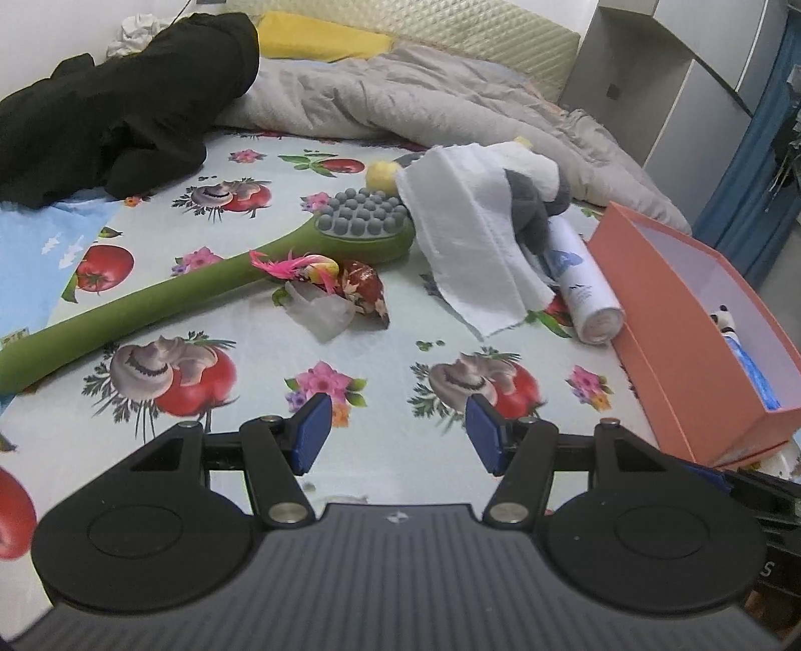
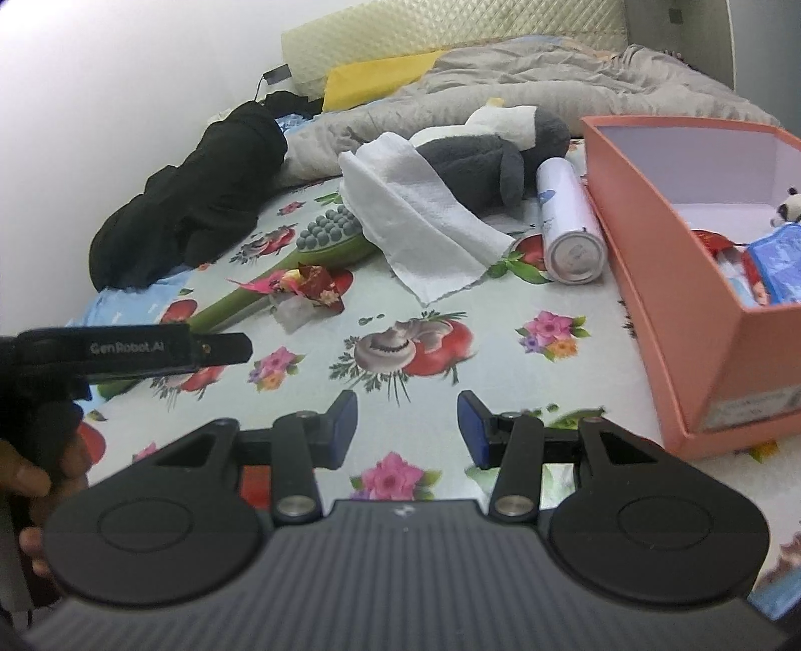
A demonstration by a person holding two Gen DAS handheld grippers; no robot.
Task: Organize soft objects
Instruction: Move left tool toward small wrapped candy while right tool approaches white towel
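Observation:
A grey and white plush toy (image 2: 480,150) lies at the far side of the flowered sheet, half under a white cloth (image 2: 425,220); both show in the left wrist view too, plush toy (image 1: 530,200) and cloth (image 1: 470,235). A small red patterned pouch (image 1: 365,290) with pink feathers rests by a green massage brush (image 1: 200,290). The salmon box (image 1: 701,350) stands at the right, its rim (image 2: 666,240) near, with small items inside. My left gripper (image 1: 398,433) and right gripper (image 2: 408,425) hover open over bare sheet, nothing between the fingers.
A white spray can (image 2: 565,220) lies between the cloth and the box. A black garment (image 1: 115,105) and a grey quilt (image 1: 400,95) lie at the back, with a yellow pillow (image 1: 320,37). A hand (image 2: 30,480) holding the left gripper shows at the left edge.

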